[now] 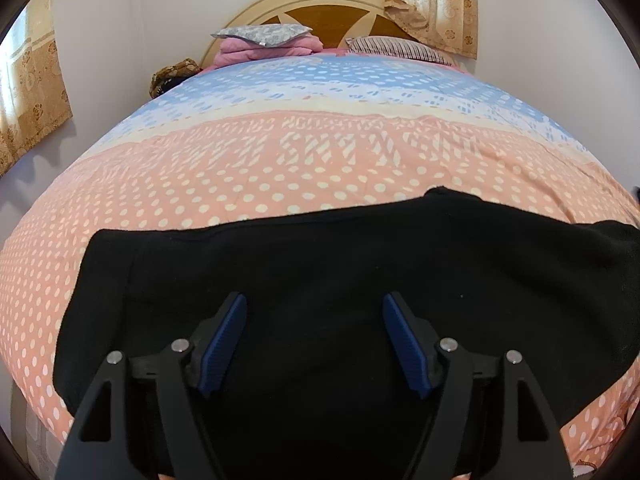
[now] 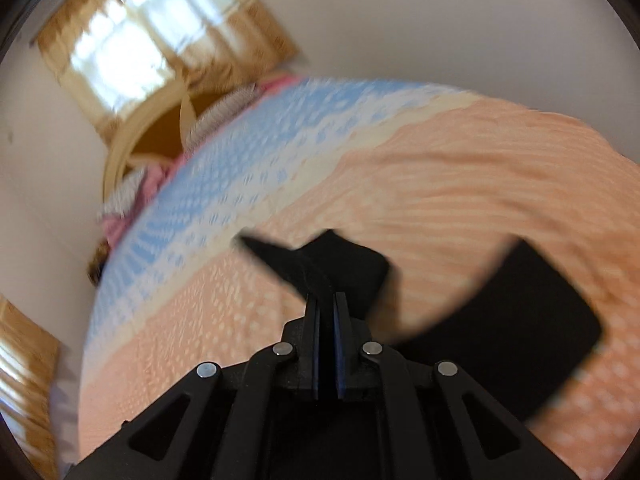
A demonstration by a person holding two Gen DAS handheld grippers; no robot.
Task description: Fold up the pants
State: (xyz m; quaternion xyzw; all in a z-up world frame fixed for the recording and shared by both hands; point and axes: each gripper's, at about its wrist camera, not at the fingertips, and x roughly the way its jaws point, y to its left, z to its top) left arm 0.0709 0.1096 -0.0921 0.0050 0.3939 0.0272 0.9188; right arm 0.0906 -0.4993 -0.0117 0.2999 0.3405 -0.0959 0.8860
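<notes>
On bed [image 1: 280, 152]: black pants [image 1: 320, 264] spread flat | left gripper [image 1: 314, 312] wide, empty | right gripper [image 2: 327, 300] clamps pants corner

Two wrist fisheyes over one bed, one level, one rolled.

The left wrist view sits close above the black fabric pants [image 1: 320, 280], angled downward and facing 12 o'clock toward the cream-and-brown arched wooden headboard [image 1: 320, 8]. The right wrist view, blurred and rolled, also tilts down; its headboard [image 2: 160, 128] lies at 10 o'clock. Both share the pink-and-blue dotted bedspread [image 1: 280, 160] [image 2: 440, 168], the pants [image 2: 540, 328] and the beige patterned curtains [image 1: 432, 4] [image 2: 160, 40].
</notes>
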